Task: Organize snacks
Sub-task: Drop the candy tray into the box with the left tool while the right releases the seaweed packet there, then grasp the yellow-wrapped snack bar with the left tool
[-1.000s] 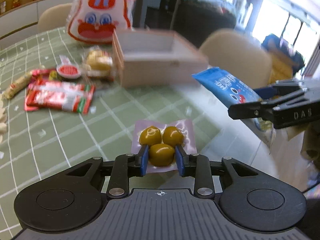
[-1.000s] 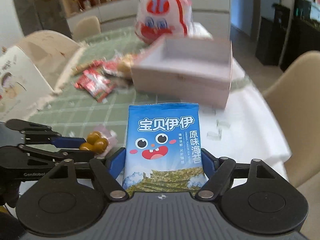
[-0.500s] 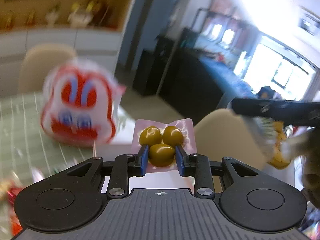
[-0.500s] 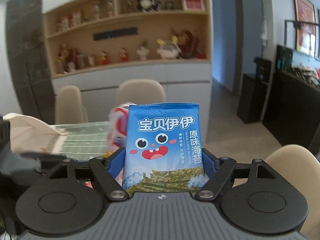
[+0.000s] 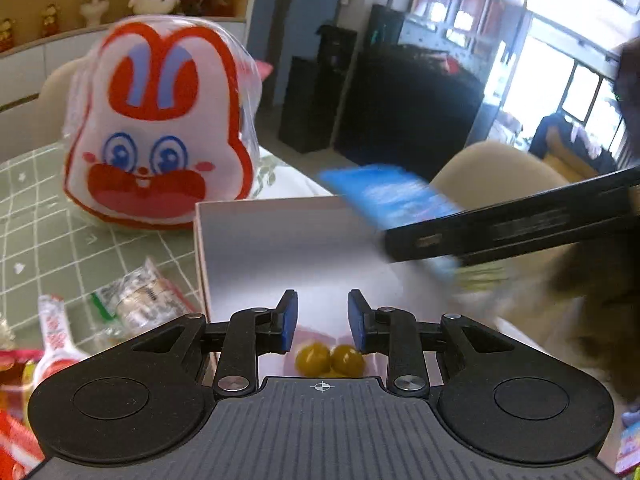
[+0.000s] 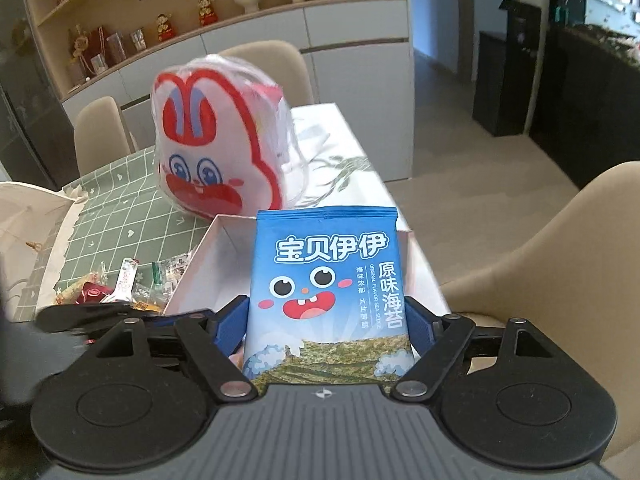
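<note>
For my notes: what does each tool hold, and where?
Right tool, jaws opening: seaweed packet, by its lower side edges. Left tool, jaws closing on nothing; olive pack lies below.

Beige chairs [image 6: 560, 264] sit around the tabletop [image 6: 120, 208] with its green grid cloth; behind it a wooden shelf [image 6: 200, 4] of figurines tops white cabinets [image 6: 352, 52], with bright windows [image 5: 560, 76] off right.

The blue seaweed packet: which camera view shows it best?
The right wrist view. There the blue seaweed packet stands sharp and face-on between the right gripper's fingers, over the white box, with its print readable. The left wrist view shows it only as a blurred blue shape, from the side.
</note>
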`<act>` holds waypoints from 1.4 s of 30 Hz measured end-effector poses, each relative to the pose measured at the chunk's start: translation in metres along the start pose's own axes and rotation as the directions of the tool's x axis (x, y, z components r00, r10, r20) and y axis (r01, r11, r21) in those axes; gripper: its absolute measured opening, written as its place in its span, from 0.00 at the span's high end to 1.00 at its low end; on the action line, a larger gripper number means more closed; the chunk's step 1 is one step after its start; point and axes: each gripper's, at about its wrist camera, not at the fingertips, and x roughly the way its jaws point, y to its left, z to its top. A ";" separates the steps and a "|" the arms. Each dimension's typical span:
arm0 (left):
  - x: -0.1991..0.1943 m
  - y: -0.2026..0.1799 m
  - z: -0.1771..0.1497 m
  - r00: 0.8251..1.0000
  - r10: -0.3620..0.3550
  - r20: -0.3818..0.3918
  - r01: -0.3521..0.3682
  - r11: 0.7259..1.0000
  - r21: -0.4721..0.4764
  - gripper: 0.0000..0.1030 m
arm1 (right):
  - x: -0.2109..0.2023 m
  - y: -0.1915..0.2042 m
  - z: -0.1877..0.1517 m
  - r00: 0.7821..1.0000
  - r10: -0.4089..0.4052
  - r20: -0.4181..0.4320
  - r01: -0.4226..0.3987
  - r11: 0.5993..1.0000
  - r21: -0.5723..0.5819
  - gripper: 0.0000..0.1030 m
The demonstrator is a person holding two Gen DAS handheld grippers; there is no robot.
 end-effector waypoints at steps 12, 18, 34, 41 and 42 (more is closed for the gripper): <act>-0.072 0.020 -0.063 0.998 -0.021 -0.055 0.011 0.986 -0.168 0.70 | 0.063 0.019 -0.015 0.983 0.057 -0.174 -0.050 0.998 0.043 0.17; -0.085 0.031 -0.080 0.999 -0.002 -0.053 -0.010 0.975 -0.221 0.70 | 0.055 0.038 -0.042 0.993 -0.067 -0.100 0.051 0.987 -0.154 0.17; -0.116 0.102 -0.070 0.979 0.201 0.017 -0.194 0.961 -0.199 0.70 | -0.023 0.041 -0.032 0.988 -0.051 0.144 0.054 0.998 -0.016 0.11; -0.090 0.216 -0.043 0.928 0.372 -0.001 -0.355 0.886 -0.300 0.70 | -0.051 0.077 -0.105 0.996 0.029 0.088 -0.025 0.998 -0.050 0.11; -0.084 0.227 -0.042 0.924 0.382 -0.010 -0.368 0.882 -0.295 0.70 | -0.053 0.081 -0.116 0.997 0.036 0.068 -0.032 0.998 -0.054 0.11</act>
